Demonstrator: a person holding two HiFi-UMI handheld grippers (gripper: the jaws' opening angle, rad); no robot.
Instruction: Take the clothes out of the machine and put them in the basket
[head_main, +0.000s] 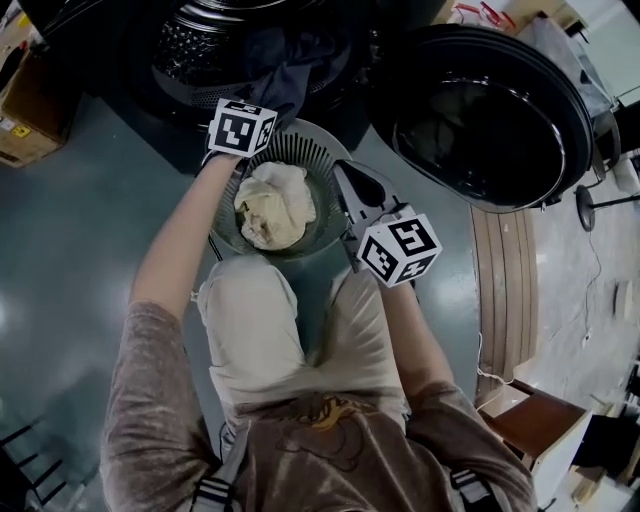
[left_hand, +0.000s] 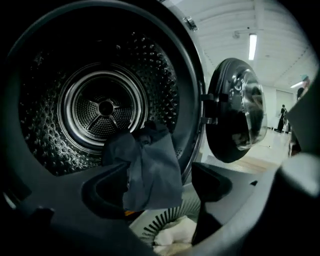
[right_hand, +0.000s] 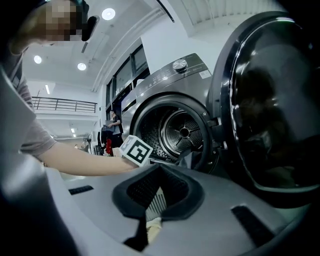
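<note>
Our left tongs (left_hand: 160, 176) gape wide at the dark garment (left_hand: 152, 155) drooping over the lip of the machine (left_hand: 105, 107); right tongs (right_hand: 159, 168) pinched together, empty, by the basket (head_main: 300, 148). Soft, light, floppy, so we'd grab a hanging fold

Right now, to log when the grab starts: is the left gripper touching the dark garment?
Cannot tell. Left gripper view: the dark garment shows between the left gripper's open jaws; depth unclear.

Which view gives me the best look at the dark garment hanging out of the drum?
The left gripper view: the dark garment hangs close and centred over the lip of the drum, folds clear. The head view catches only a dim bunch at the opening; the right gripper view shows a small, distant scrap.
</note>
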